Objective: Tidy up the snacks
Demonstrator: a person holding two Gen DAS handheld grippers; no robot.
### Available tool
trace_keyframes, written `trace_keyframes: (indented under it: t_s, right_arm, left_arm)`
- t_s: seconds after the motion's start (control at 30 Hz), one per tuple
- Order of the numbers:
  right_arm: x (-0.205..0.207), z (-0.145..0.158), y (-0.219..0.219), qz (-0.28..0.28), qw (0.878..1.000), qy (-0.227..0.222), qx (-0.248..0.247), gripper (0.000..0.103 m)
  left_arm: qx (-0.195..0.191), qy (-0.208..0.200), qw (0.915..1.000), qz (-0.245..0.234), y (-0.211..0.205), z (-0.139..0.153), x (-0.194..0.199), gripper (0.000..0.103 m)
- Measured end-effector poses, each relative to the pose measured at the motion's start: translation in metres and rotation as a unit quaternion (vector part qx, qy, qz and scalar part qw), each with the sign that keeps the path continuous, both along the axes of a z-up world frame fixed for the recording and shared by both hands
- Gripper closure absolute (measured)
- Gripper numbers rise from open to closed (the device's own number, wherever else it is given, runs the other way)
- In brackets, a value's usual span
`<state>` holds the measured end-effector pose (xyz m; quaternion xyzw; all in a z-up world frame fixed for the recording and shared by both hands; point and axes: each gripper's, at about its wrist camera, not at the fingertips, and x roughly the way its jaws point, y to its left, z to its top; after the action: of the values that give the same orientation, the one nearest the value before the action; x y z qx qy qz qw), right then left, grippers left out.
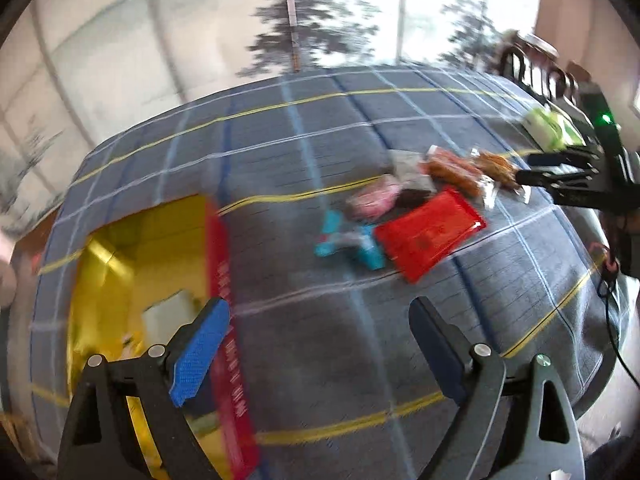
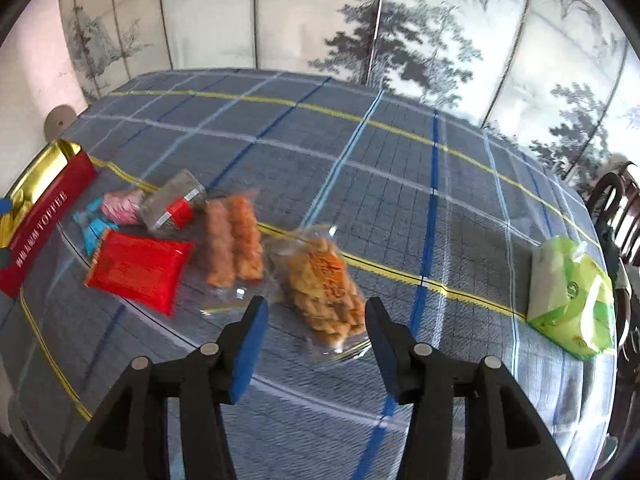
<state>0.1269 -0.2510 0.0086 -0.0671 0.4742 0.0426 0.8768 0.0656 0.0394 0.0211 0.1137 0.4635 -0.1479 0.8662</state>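
Several snack packs lie in a cluster on the plaid tablecloth [image 2: 400, 160]. A clear bag of orange fried snacks [image 2: 324, 284] lies just ahead of my right gripper [image 2: 316, 320], which is open and empty. Left of the bag are twin orange sticks [image 2: 234, 244], a flat red pack [image 2: 138, 268], a grey pack [image 2: 176, 202], a pink pack [image 2: 120, 206] and a blue wrapper [image 2: 94, 228]. My left gripper [image 1: 320, 320] is open and empty beside a red box with gold lining [image 1: 160, 280]. The red pack [image 1: 430, 232] and my right gripper [image 1: 536, 168] also show in the left wrist view.
A green and white tissue pack [image 2: 572, 300] lies at the table's right side. Dark wooden chairs [image 2: 616, 208] stand past the right edge. A painted folding screen [image 2: 360, 20] stands behind the table. A cable [image 1: 616, 320] hangs at the right in the left wrist view.
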Motion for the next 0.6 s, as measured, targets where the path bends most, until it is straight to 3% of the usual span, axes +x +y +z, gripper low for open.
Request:
trace_keyframes:
  t_s: [0.23, 0.5, 0.6]
  right_arm:
    - [0.019, -0.024, -0.010, 0.033, 0.999, 0.008, -0.008, 0.051]
    - [0.031, -0.037, -0.007, 0.053, 0.999, 0.001, 0.007, 0.051]
    - [0.031, -0.037, -0.010, 0.047, 0.998, -0.001, 0.029, 0.059]
  left_arm:
    - [0.020, 0.000, 0.9975, -0.067, -0.047, -0.011, 0.015, 0.013]
    - [0.049, -0.012, 0.9875, -0.149, -0.086, -0.021, 0.026, 0.013]
    - [0.050, -0.012, 0.9841, -0.170, -0.095, -0.024, 0.031, 0.013]
